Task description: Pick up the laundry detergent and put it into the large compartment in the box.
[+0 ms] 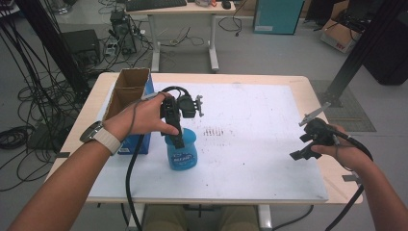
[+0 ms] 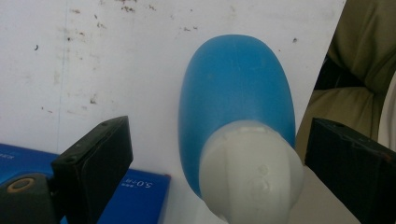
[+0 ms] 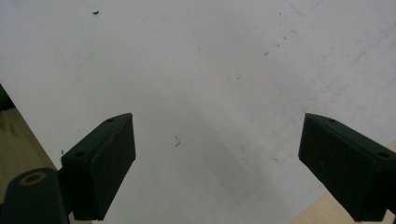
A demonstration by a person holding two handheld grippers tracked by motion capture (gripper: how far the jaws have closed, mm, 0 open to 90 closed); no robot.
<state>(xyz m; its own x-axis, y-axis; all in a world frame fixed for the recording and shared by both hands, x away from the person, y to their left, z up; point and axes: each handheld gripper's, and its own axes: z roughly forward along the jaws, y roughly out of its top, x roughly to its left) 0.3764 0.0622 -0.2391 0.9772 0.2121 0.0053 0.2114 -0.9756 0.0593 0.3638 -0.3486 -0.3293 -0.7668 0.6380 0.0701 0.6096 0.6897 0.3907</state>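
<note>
- Blue plastic, white cap: the bottle (image 1: 182, 153) stands upright on the white sheet (image 1: 250, 159) of the worktop (image 1: 315, 91), toward its left front, just beside the blue box (image 1: 136, 143) with the open cardboard carton (image 1: 126, 91) on it.
- The left gripper (image 1: 177, 136) hangs right over the bottle, pointing down. In the left gripper view its fingers (image 2: 95, 161) are spread wide, one either side of the cap (image 2: 252, 170), neither touching it.
- From the high view I can't quite tell whether the finger tips have come level with the cap or sit a shade above it; the hand covers that spot.
- The right gripper (image 1: 302, 147) is held well apart, over the right front of the sheet. Its fingers (image 3: 105, 161) are spread too, with bare sheet between them and nothing held.
- Step in hand, as I read it: lining up for a grasp on the top of the bottle. The grip itself is not yet made.
- The next move would call for a short drop so the pads bracket the cap or neck squarely, then a firm close. The cap sits nearer one finger than the other, so a small sideways nudge first would help.
- The cap looks rounded and smooth; a pinch taken too high could slip off or tip the bottle toward the box.
</note>
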